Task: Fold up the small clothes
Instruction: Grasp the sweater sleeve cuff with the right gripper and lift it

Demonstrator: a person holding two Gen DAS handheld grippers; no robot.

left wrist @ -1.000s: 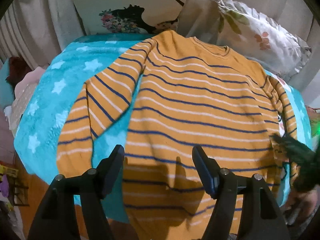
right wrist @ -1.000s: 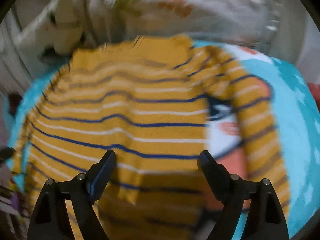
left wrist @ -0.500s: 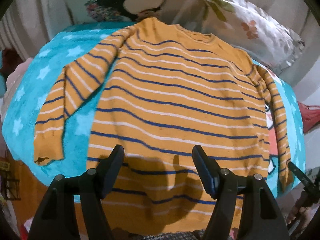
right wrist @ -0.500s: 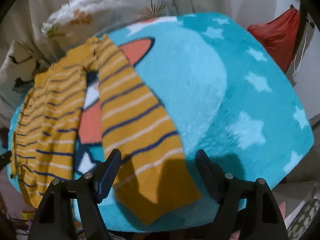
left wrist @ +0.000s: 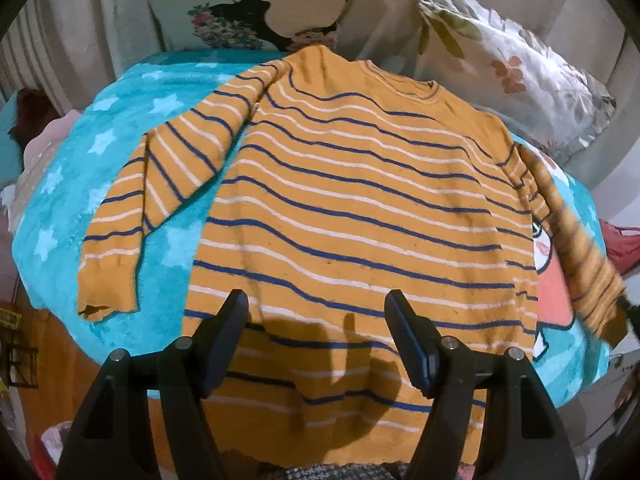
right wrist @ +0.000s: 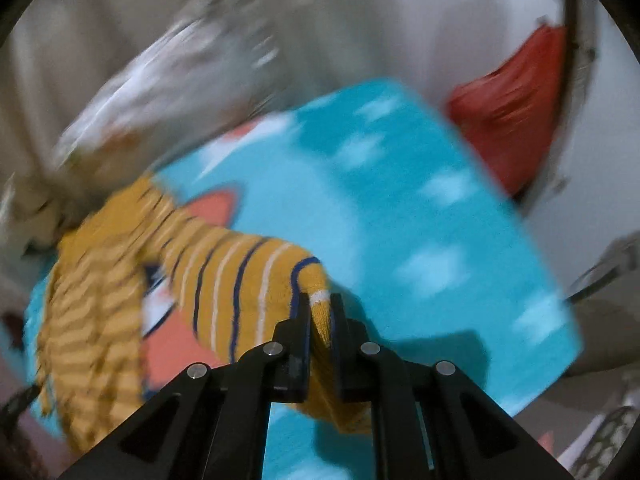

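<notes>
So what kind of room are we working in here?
Most likely a bedroom: the striped sweater lies on a plush turquoise star blanket, with floral pillows propped behind it, as on a bed.

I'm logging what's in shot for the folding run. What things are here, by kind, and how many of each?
Sweater: 1
Blanket: 1
Pillows: 2
Red bag: 1
Grippers: 2
Total: 7

No text, label, brand, number or sign can be read in either view.
</notes>
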